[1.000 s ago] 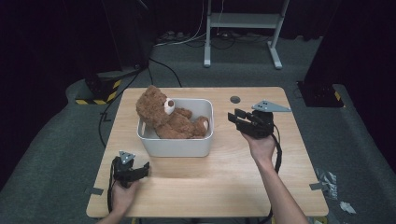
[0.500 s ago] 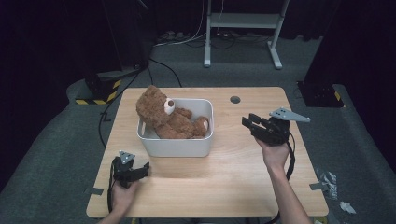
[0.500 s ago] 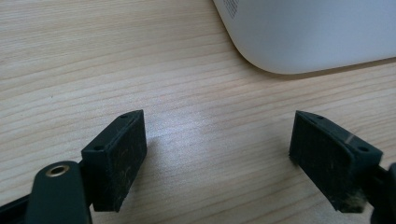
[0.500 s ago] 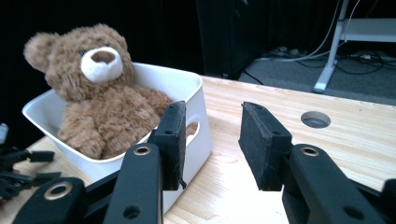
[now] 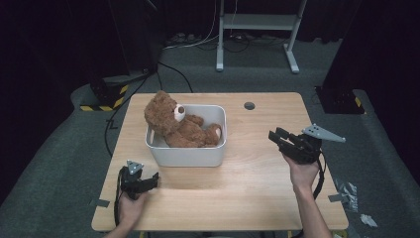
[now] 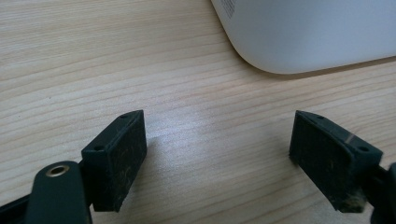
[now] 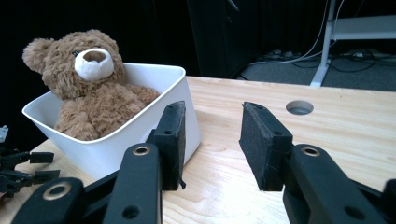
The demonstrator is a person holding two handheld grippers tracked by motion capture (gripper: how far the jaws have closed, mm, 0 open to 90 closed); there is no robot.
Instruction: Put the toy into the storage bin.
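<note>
Since the earlier frames, the right gripper (image 5: 279,138) has withdrawn from beside the white bin (image 5: 188,154) toward the right table edge; the left gripper (image 5: 149,179) has not shifted.

Right gripper: jaws parted, nothing between them, held above the wooden table (image 5: 257,178). Left gripper: jaws spread wide, empty, low over the table, with the bin's corner (image 6: 299,37) just ahead.

Teddy bear (image 7: 91,88): sits reclined in the bin, ahead and left of the right gripper, head above the rim. Brown plush, cream muzzle, dark nose. Judged light, soft and compressible, not slippery or fragile. Recommended hold: a raised limb or the head, where plush bunches between the pads.
</note>
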